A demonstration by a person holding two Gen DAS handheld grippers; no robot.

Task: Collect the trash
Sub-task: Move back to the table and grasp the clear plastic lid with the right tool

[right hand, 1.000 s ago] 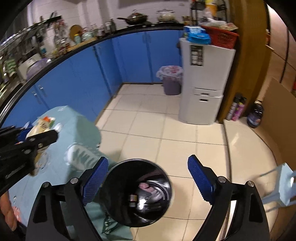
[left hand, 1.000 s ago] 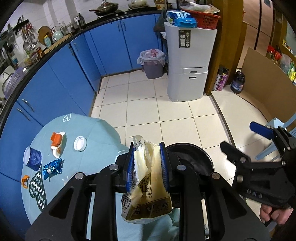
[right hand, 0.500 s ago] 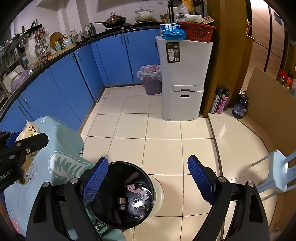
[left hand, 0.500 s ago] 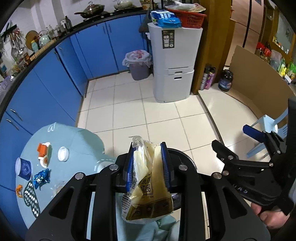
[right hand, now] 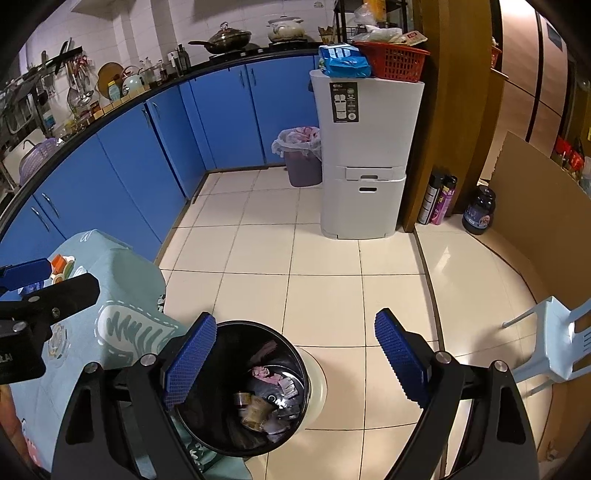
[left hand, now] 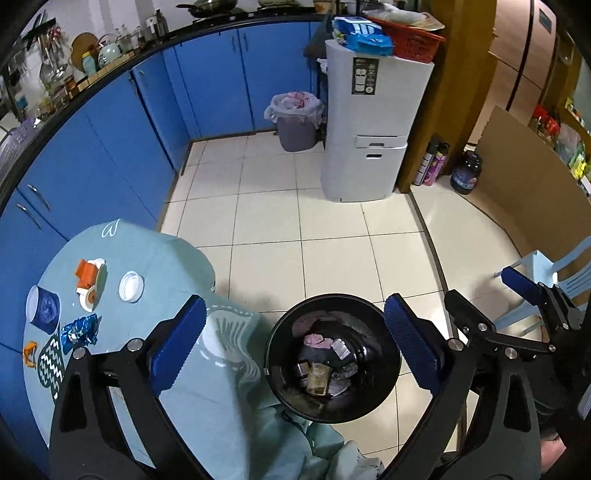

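The left hand-held gripper (left hand: 291, 347) hangs over the black bin (left hand: 334, 360), jaws opening, nothing between them; the right hand-held gripper (right hand: 295, 363) gapes empty. Next: fetch the blue wrapper (left hand: 79, 328) near the table's (left hand: 170, 258) left edge.

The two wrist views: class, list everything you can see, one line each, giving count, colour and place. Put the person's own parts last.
Black bin: one, on the floor beside the table, trash inside.
Yellowish packet: one, in the bin.
Table: one, pale blue-green cloth, left.
Blue wrapper: one, on the table.
Blue cup: one, on its side, table's left edge.
White lid: one, on the table.
Orange carton: one, on the table.
Lined bin: one, grey, by the cabinets.
White cabinet: one, red basket on top.
Chair: one, pale blue, right.
Left gripper: blue pads, jaws opening, nothing between them.
Right gripper: open, empty.
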